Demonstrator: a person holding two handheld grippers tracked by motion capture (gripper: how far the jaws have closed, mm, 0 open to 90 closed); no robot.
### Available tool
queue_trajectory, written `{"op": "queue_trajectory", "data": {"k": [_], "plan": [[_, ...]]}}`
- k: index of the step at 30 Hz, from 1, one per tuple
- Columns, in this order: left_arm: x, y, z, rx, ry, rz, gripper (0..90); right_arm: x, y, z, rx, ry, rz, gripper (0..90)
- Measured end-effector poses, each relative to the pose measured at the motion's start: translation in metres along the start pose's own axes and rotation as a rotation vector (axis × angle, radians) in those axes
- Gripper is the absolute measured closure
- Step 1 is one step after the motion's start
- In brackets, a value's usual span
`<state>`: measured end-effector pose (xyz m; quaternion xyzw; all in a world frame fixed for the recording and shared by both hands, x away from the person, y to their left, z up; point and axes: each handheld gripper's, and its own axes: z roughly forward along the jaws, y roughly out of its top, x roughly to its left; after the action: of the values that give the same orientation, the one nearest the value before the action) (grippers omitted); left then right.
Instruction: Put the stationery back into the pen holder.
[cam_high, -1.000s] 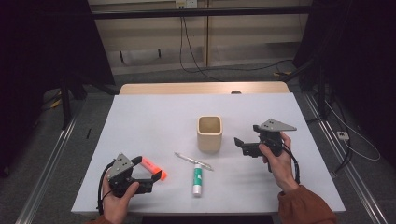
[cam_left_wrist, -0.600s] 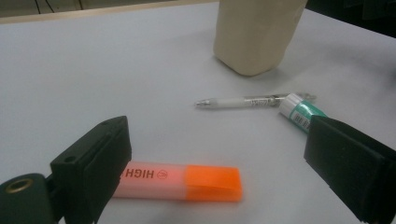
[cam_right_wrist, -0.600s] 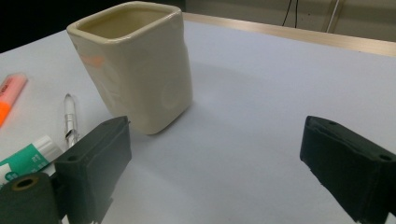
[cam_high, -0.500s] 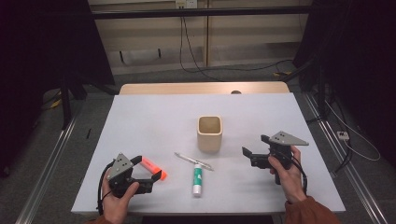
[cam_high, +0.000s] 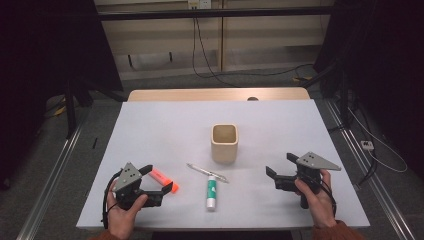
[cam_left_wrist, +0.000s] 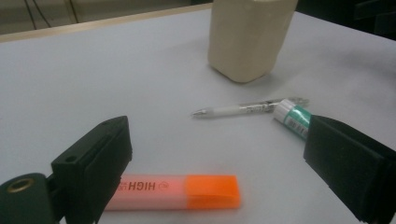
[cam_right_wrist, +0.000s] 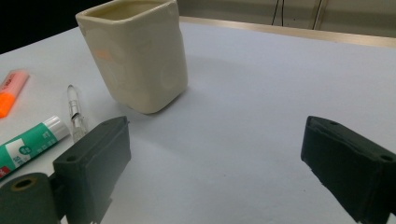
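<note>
Left gripper view puts my wide-open, empty left gripper (cam_left_wrist: 219, 172) astride the orange plastic highlighter (cam_left_wrist: 175, 192), lying crosswise between its jaws

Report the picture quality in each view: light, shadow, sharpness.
High view: the white table is evenly lit, its surroundings dark, detail soft. Left gripper view: the orange highlighter is readable, while the cream square ceramic cup looks blurred. Right gripper view: the cup casts a faint shadow, with pale glare patches on its glazed side.
</note>
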<state>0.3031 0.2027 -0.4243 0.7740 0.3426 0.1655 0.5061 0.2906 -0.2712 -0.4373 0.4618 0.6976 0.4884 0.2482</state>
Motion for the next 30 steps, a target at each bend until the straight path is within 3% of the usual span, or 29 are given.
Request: {"op": "queue_trajectory", "data": {"k": [4, 9, 15, 19, 23, 30], "plan": [[0.002, 0.002, -0.002, 0.001, -0.01, -0.006, 9.1, -0.002, -0.008, -0.007, 0.004, -0.015, 0.001, 8.1], [0.005, 0.007, -0.003, 0.009, 0.018, -0.003, 7.8, -0.002, -0.019, -0.017, -0.001, -0.024, -0.009, 7.5], [0.011, 0.015, -0.001, 0.036, 0.0, 0.007, 7.5, 0.0, -0.03, -0.028, -0.011, -0.022, -0.014, 7.5], [0.014, 0.022, -0.001, 0.05, 0.002, 0.043, 7.5, 0.001, -0.029, -0.028, -0.033, -0.009, -0.023, 7.4], [0.024, 0.03, 0.002, 0.103, 0.017, 0.058, 7.6, 0.0, -0.029, -0.027, -0.019, -0.001, -0.01, 6.7], [0.041, 0.039, 0.006, 0.145, 0.039, 0.029, 19.0, 0.001, -0.028, -0.025, -0.021, 0.014, -0.019, 6.1]]}}
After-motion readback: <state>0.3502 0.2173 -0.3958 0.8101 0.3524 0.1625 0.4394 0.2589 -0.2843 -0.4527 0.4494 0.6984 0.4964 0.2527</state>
